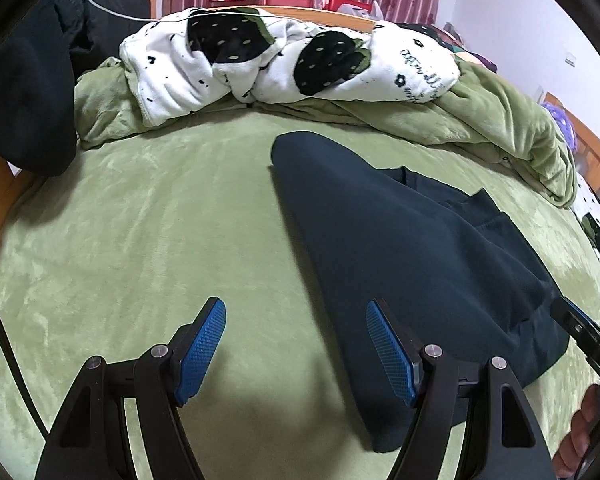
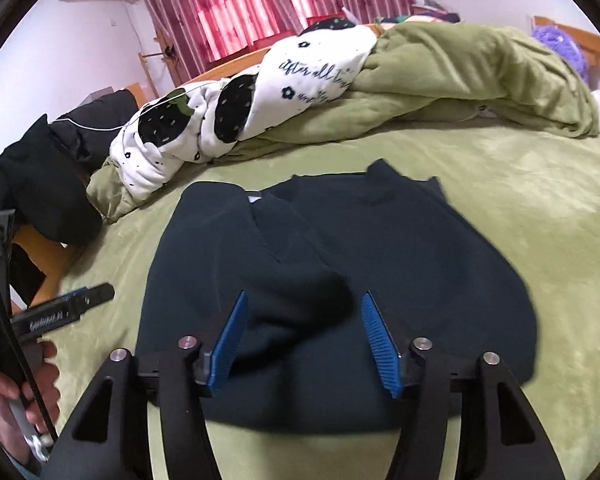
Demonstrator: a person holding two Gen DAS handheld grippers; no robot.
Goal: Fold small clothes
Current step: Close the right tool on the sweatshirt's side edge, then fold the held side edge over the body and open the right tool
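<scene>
A dark navy top (image 2: 400, 264) lies flat on the green bed cover (image 2: 540, 184), its left side folded in over the body. It also shows in the left wrist view (image 1: 400, 240). My right gripper (image 2: 302, 316) is open just above the folded sleeve's cuff end, one blue pad on each side, holding nothing. My left gripper (image 1: 296, 320) is open and empty over the bed cover (image 1: 140, 220) at the top's left edge. The left gripper also shows at the left in the right wrist view (image 2: 88, 296). The right gripper's tip shows at the right edge of the left wrist view (image 1: 572, 316).
A bunched white blanket with black strawberries (image 1: 260, 64) and a rumpled green duvet (image 2: 460, 72) lie along the far side. Dark clothes (image 1: 28, 92) are piled at the far left on the wooden bed frame (image 2: 48, 256). Red curtains (image 2: 260, 4) hang behind.
</scene>
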